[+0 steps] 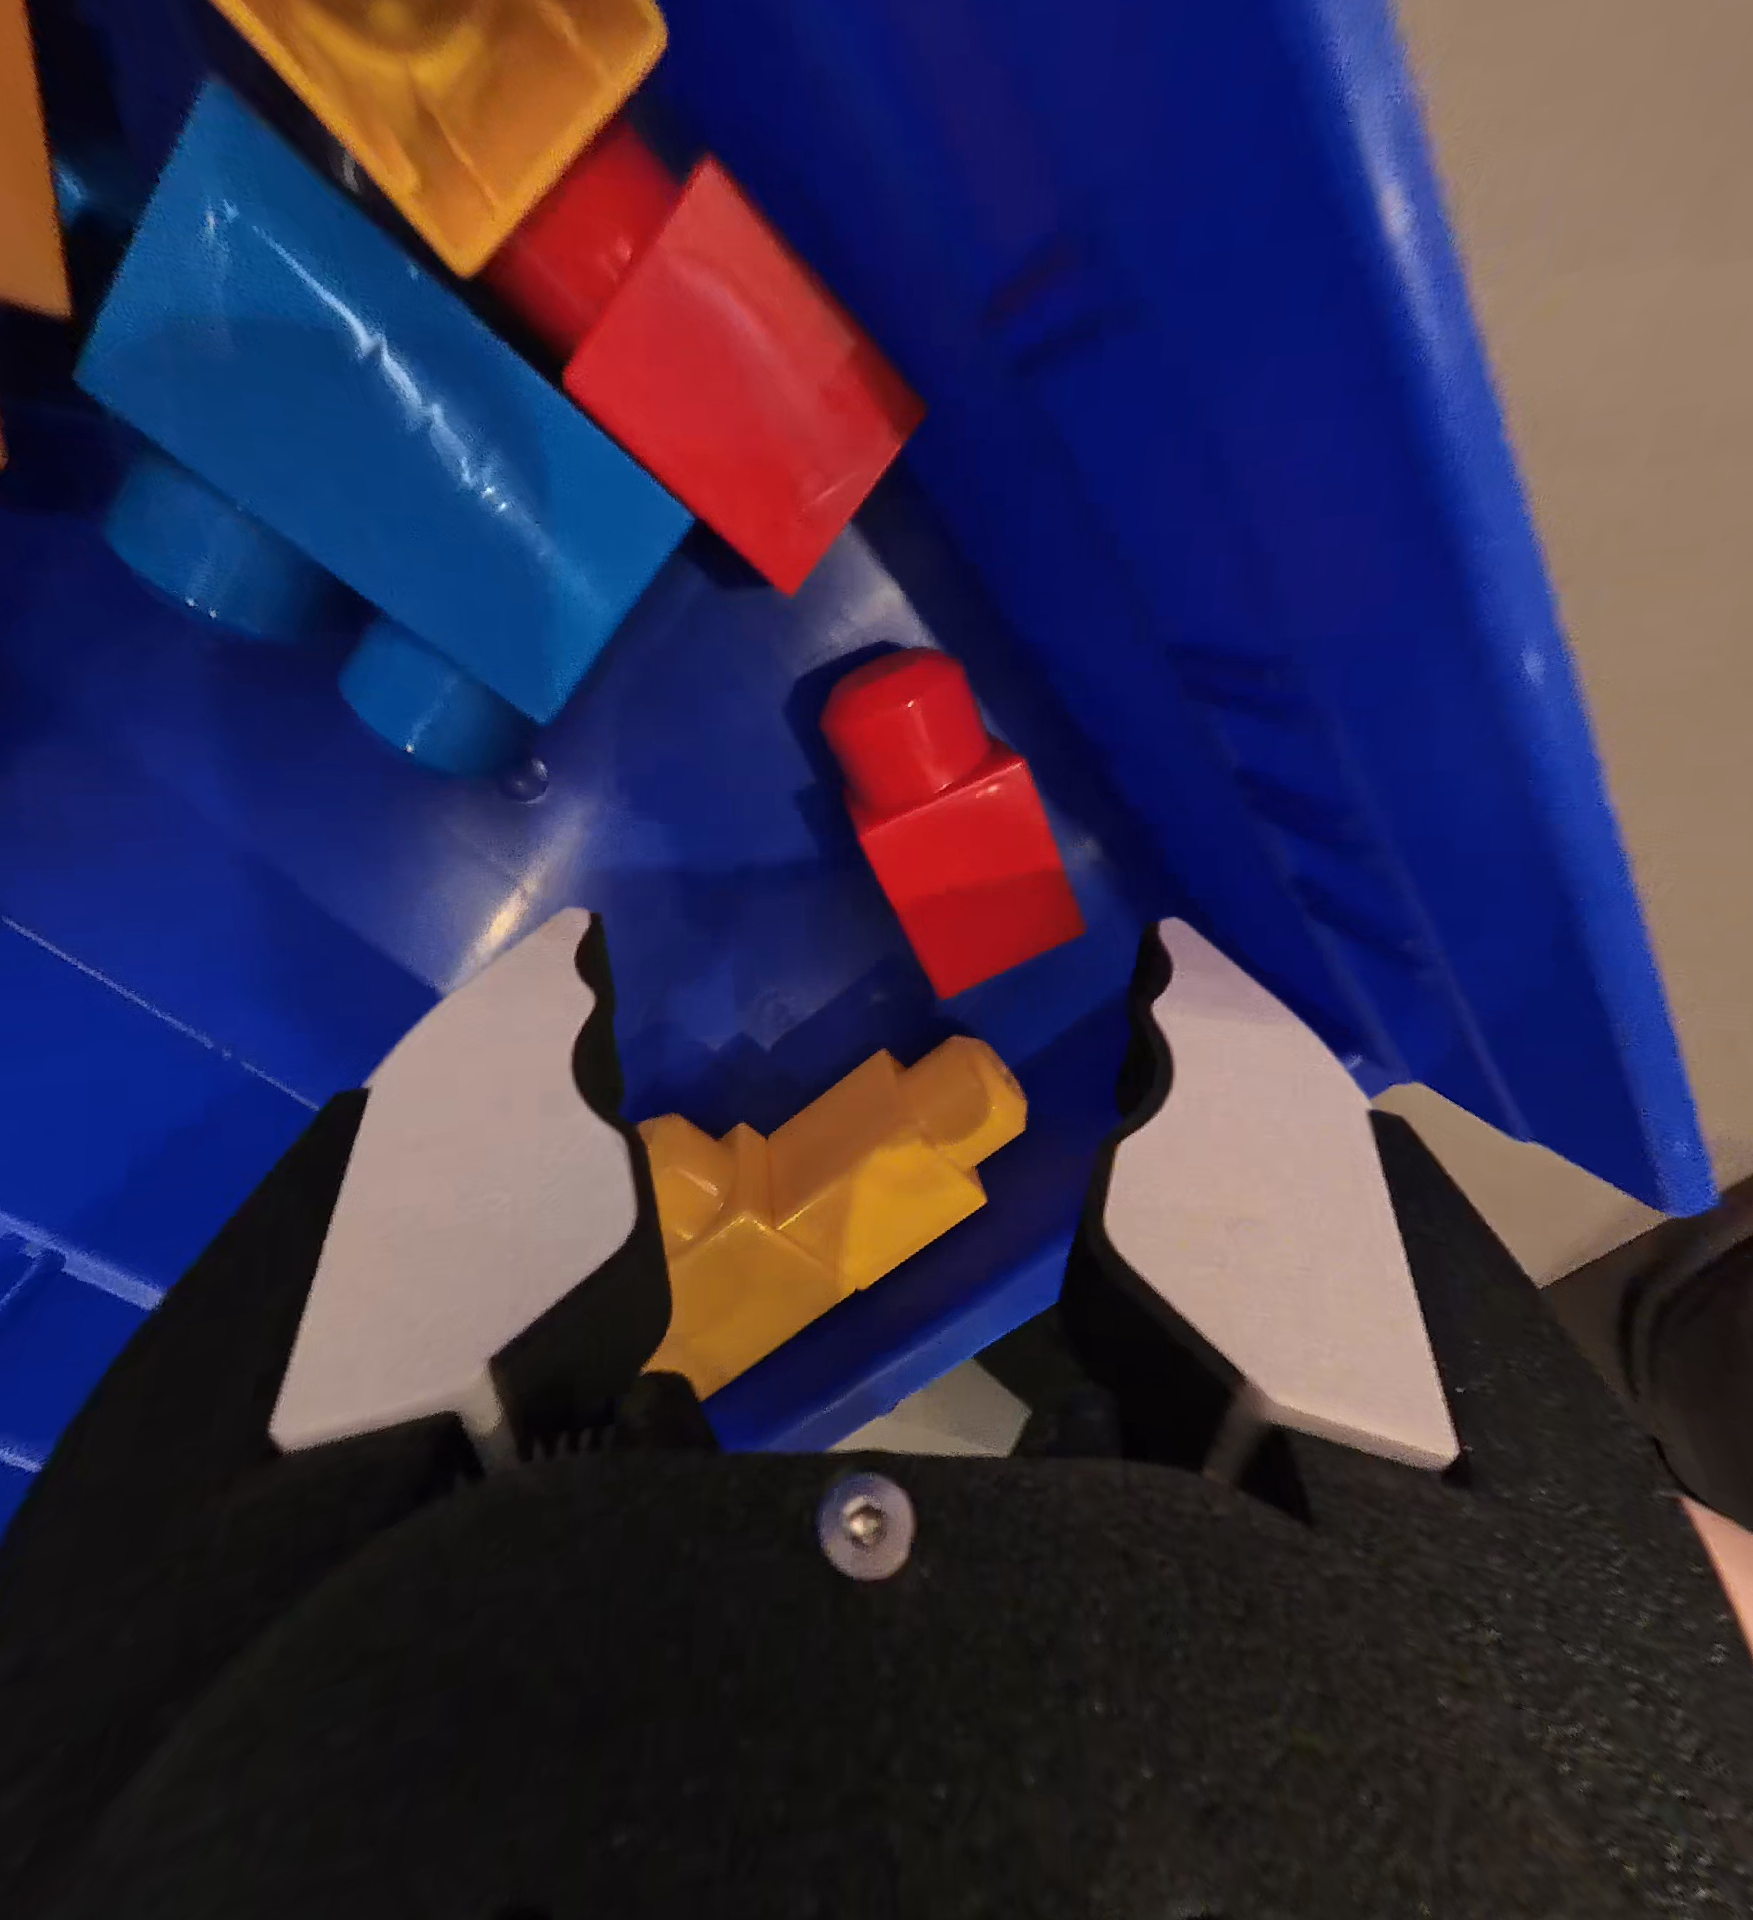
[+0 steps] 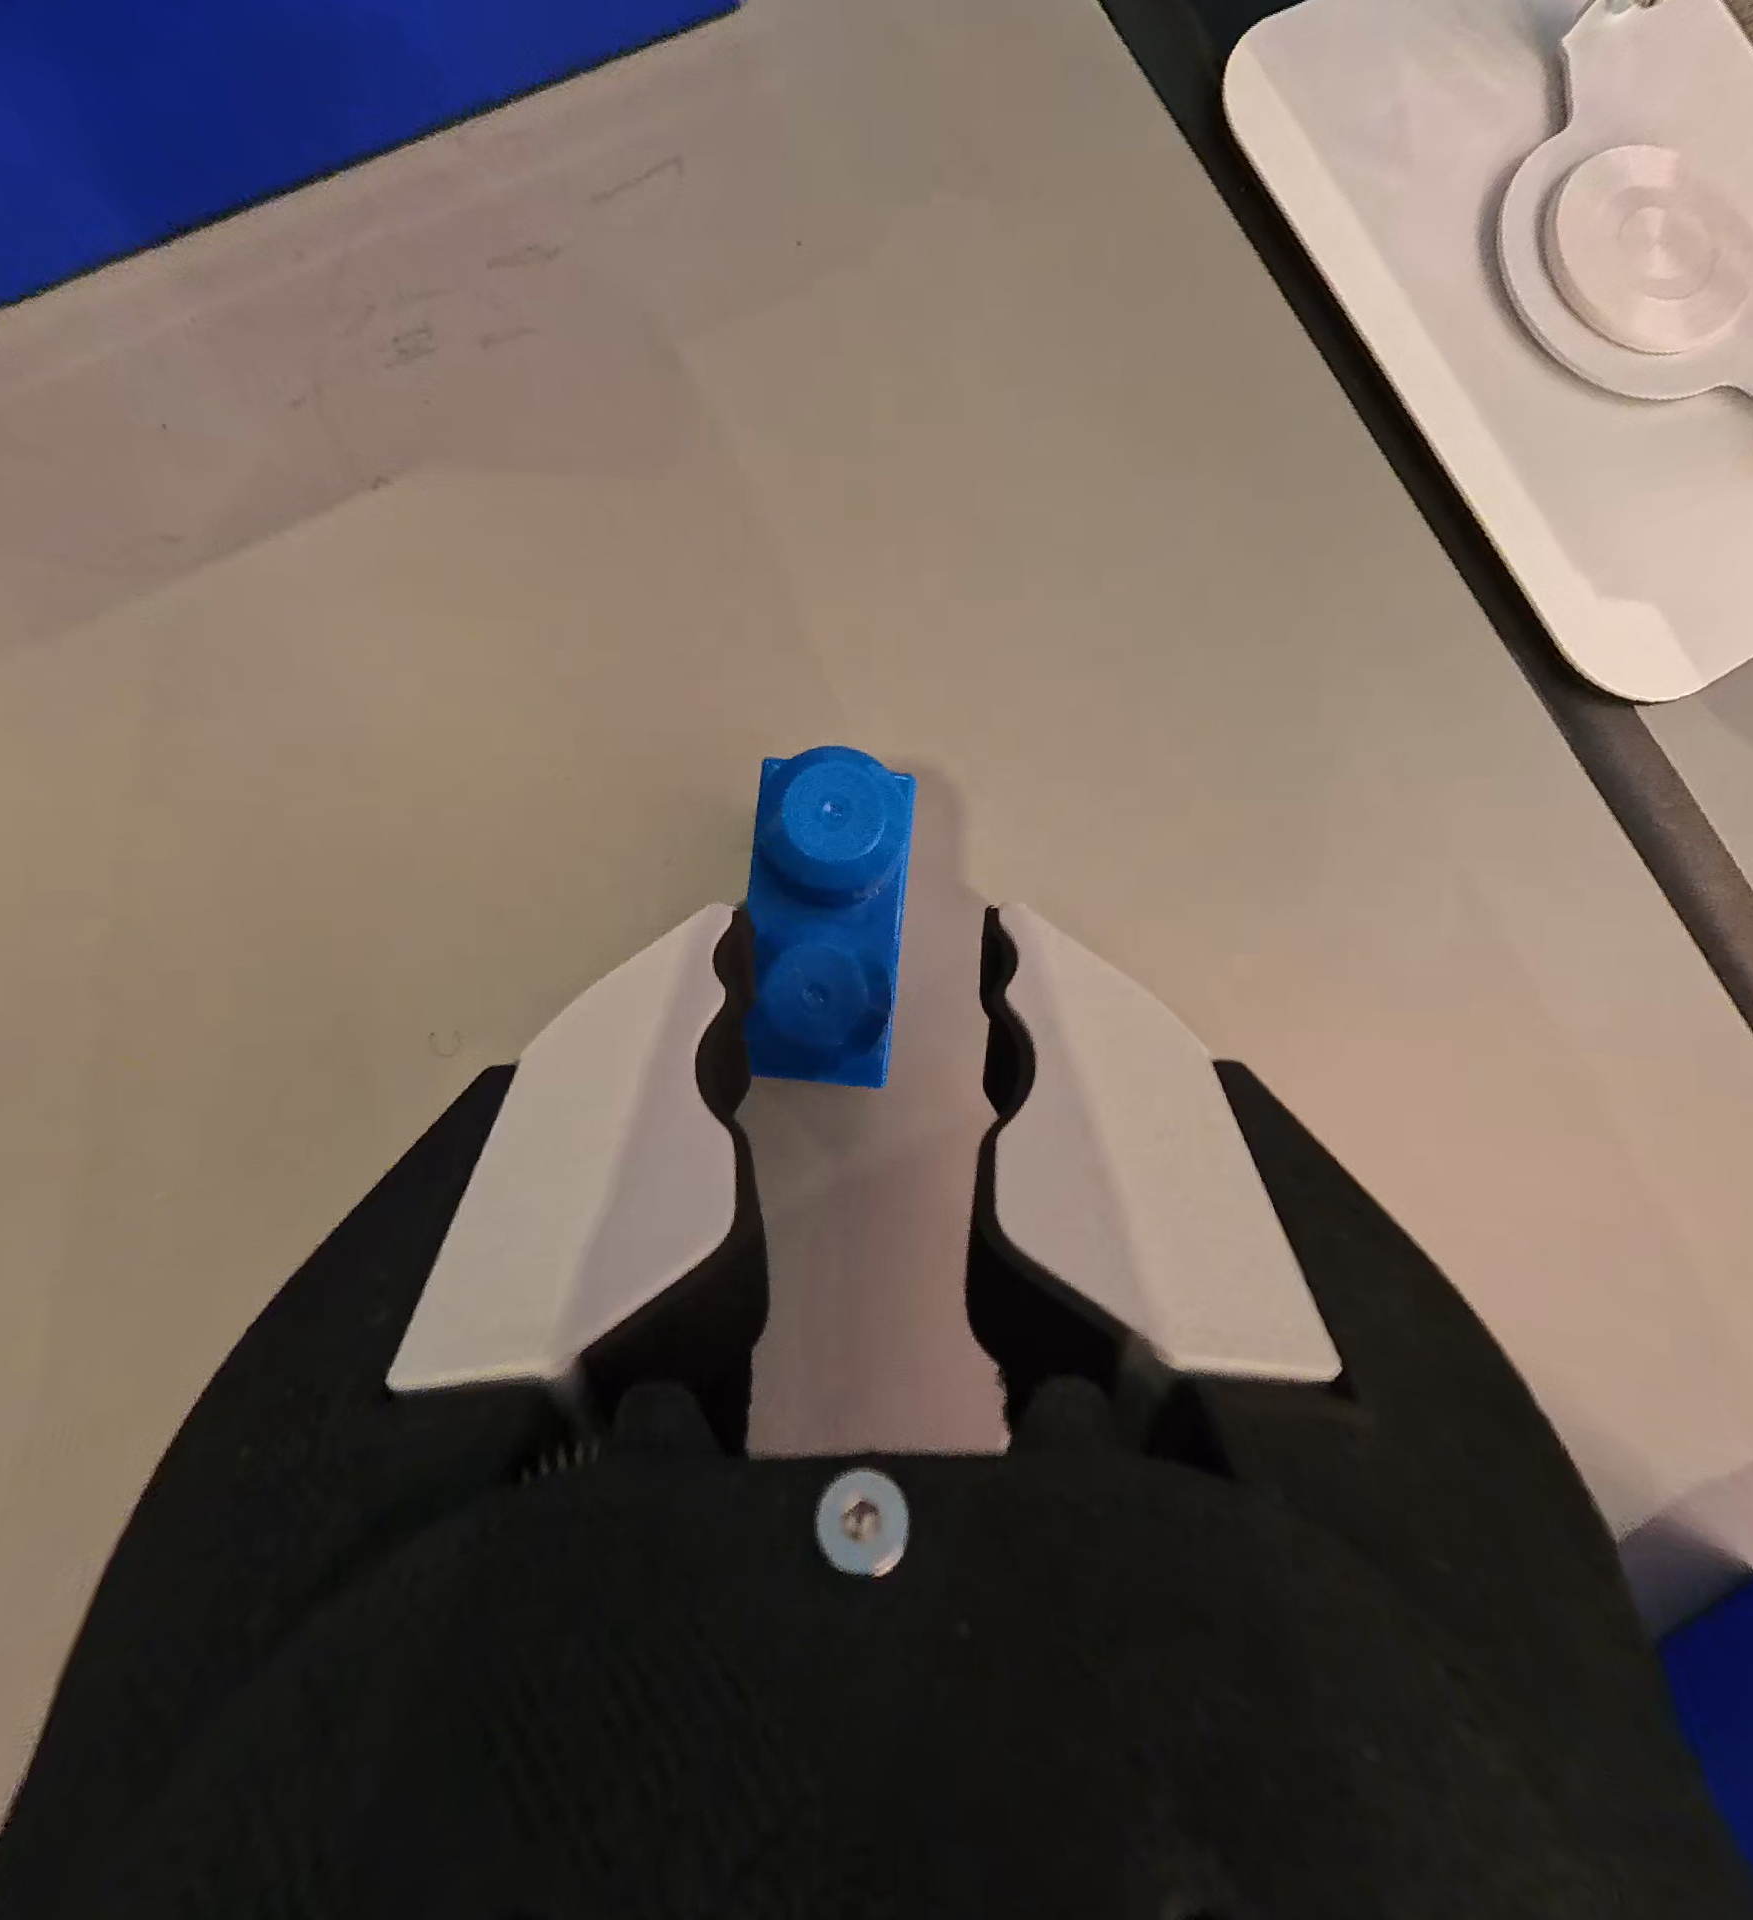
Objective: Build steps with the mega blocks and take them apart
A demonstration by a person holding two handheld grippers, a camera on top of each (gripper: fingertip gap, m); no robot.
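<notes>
While the right tongs are hanging over the table, the little blue block is standing there with its two round bumps pointing up. It is sitting between the two fingers, touching the inner edge of the finger on the left of the view and leaving a gap to the other one. These tongs are open, not squeezing anything. I think the block is light, hard and a bit slippery, so it could pop out of a loose pinch. The best place to grab it looks like its two long flat sides, not the round bumps.

Over at the left tongs, a yellow block is lying on its side low between the fingers, inside the blue bin. It is resting against the inner edge of the finger on the left of the view. These tongs are wide open too. Just past the fingertips a small red block is lying by the bin wall. Farther out, a big blue block, a bigger red block and an orange-yellow block are piled together. All of them look like the same light, stiff plastic.

The left tongs are pointing down into the bin corner, tilted. The right tongs are pointing almost straight down at the table. A white plate thing is lying well off to the far right.
</notes>
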